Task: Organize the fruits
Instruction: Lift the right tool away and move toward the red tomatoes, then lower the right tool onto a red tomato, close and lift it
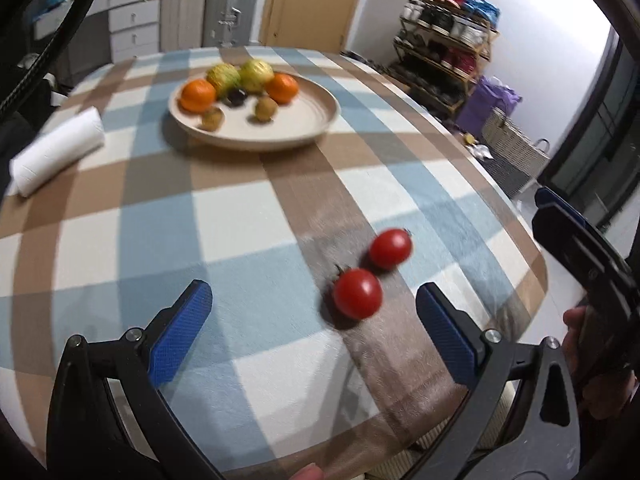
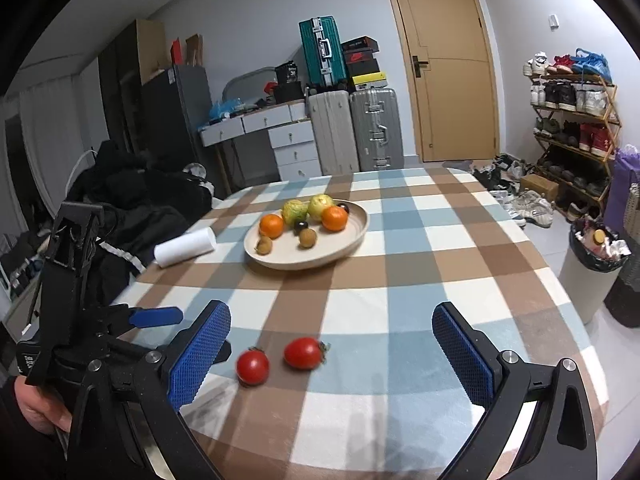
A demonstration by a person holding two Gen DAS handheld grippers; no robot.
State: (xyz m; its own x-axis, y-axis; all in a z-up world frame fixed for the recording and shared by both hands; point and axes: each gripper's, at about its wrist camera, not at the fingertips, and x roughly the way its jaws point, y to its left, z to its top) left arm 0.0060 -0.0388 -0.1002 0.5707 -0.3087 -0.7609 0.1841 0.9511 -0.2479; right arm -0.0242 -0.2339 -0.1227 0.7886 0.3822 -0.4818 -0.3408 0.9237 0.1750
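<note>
Two red tomatoes lie side by side on the checked tablecloth near the table's front edge: the nearer tomato [image 1: 357,293] [image 2: 252,366] and the farther tomato [image 1: 390,248] [image 2: 303,353]. My left gripper [image 1: 314,320] is open and empty, with the nearer tomato between its blue fingers. My right gripper [image 2: 332,344] is open and empty, with both tomatoes between its fingers. A beige plate [image 1: 312,128] [image 2: 352,236] farther back holds two oranges, two yellow-green fruits, a dark fruit and two small brown fruits.
A white paper roll [image 1: 56,152] [image 2: 185,247] lies left of the plate. A bin [image 2: 592,268] and a shoe rack [image 2: 572,128] stand right of the table. Dark clothes [image 2: 132,200] are piled at the left. The left gripper's body [image 2: 72,300] shows at the left.
</note>
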